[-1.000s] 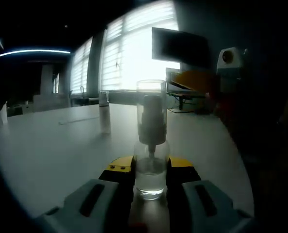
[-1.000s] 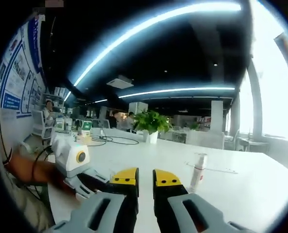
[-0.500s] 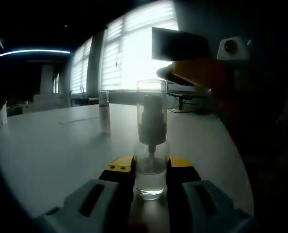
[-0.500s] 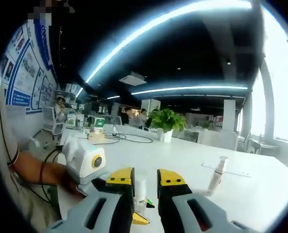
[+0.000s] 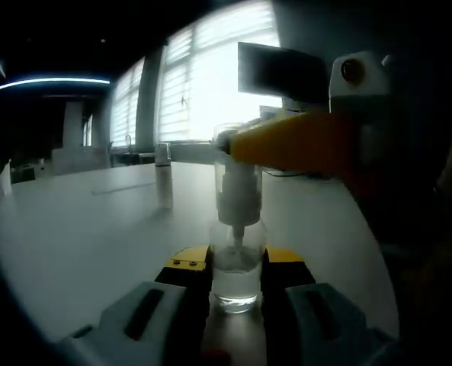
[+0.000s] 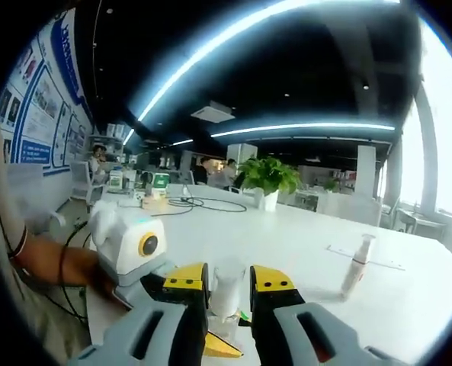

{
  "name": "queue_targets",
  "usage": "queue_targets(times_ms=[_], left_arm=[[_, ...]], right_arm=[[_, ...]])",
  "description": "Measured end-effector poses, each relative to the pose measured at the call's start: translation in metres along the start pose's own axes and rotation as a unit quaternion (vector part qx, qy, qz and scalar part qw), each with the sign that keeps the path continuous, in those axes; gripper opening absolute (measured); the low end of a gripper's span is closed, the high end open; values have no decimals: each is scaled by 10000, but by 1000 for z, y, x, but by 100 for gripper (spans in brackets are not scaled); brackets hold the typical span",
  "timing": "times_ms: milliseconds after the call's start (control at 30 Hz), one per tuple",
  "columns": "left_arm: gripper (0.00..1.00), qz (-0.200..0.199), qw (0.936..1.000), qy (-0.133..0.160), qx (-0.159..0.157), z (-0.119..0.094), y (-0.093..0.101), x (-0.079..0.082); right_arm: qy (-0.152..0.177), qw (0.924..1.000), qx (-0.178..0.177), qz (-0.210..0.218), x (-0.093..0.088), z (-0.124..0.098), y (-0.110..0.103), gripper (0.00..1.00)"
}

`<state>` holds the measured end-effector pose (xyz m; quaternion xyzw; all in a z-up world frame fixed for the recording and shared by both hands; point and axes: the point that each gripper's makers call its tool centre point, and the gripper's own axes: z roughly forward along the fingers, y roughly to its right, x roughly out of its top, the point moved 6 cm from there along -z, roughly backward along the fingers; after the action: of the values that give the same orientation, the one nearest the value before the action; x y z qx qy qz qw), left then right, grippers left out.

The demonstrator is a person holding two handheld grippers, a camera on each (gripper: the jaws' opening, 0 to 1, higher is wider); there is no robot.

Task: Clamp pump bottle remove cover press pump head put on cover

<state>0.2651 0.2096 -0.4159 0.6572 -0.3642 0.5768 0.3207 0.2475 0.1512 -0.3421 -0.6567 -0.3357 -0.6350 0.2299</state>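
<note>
Gripping pump bottle [image 5: 234,267], left claw [image 5: 235,268]; right claw [image 6: 228,280] open around cover [image 6: 227,288].

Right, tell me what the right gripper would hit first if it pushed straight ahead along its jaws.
Probably the clear plastic cover on the small clear pump bottle: it stands between the right gripper's open jaws. The left gripper clamps the bottle's base.
</note>
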Motion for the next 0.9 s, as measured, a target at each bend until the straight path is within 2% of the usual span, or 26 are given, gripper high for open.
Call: queue_targets(times_ms=[267, 900], left_arm=[[16, -15, 10000, -3, 5, 0, -3, -1], [16, -1, 10000, 7, 21, 0, -7, -2]], right_arm=[[-136, 9999, 27, 8, -6, 5, 1, 17], [-157, 9997, 97, 184, -6, 6, -1, 12]])
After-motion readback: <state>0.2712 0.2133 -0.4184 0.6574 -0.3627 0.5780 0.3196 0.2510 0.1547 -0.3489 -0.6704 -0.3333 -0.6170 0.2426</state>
